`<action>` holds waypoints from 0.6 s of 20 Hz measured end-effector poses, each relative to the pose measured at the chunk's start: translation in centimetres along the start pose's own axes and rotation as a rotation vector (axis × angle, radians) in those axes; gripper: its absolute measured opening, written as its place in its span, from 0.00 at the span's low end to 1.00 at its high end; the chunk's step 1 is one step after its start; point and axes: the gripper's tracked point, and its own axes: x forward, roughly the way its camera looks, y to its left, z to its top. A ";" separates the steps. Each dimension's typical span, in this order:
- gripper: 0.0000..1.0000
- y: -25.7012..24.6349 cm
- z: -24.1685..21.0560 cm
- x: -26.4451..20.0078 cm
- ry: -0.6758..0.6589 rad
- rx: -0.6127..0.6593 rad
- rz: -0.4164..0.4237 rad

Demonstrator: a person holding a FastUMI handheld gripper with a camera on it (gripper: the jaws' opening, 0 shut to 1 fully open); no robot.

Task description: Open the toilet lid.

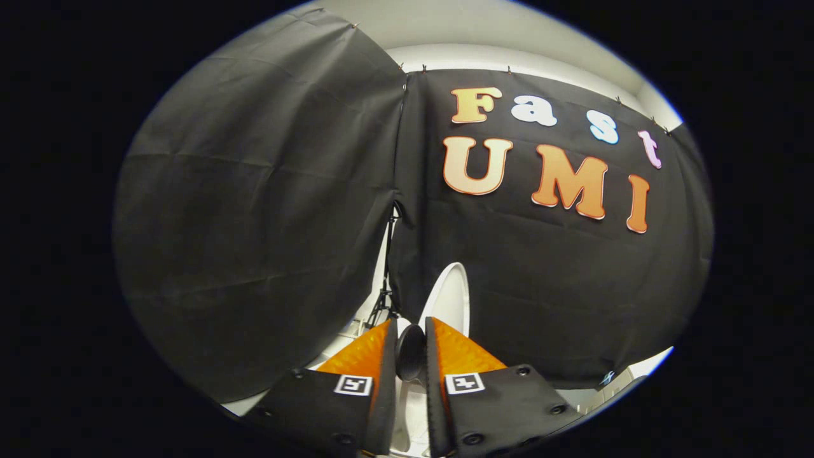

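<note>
The toilet lid (pixel 450 299) is a white, smooth, oval panel standing raised, seen almost edge-on, rising just beyond the gripper's fingertips against the dark cloth of the back wall (pixel 547 273). Its face looks plain and glossy, narrowing to a rounded top. Below it, between the fingers, a strip of white toilet body (pixel 407 413) shows, close under the camera.

The gripper (pixel 411 326) points at the lid's lower part. Its two fingers stand nearly parallel with a narrow gap between them, and a dark rounded piece (pixel 410 359) sits in that gap; whether the fingers press on it or on the lid's edge I cannot tell.

Around the toilet, black cloth forms the booth: one sheet on the left (pixel 254 222), another behind and to the right, meeting at a seam where a thin dark tripod stand (pixel 384 286) rises. Above the cloth, a pale wall and ceiling (pixel 483 38) show. Low on the far right lies a pale surface (pixel 636 372) with small things on it, too blurred to name.
</note>
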 end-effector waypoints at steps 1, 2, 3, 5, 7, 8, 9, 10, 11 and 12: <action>0.36 0.0 -0.9 0.2 0.029 0.038 0.019; 0.47 -0.5 -1.5 0.2 0.043 0.066 0.019; 0.58 -1.4 -1.1 0.1 0.032 0.090 0.013; 0.80 -2.8 0.1 -0.2 -0.006 0.114 0.012; 0.86 -3.6 1.6 -1.3 -0.040 0.119 0.044; 0.89 -4.2 2.5 -2.3 -0.071 0.116 0.062; 0.92 -5.0 3.5 -2.9 -0.102 0.106 0.076; 0.95 -5.8 4.2 -3.7 -0.123 0.095 0.092; 0.95 -6.7 4.5 -4.6 -0.139 0.091 0.108; 0.95 -7.8 4.9 -5.6 -0.152 0.089 0.117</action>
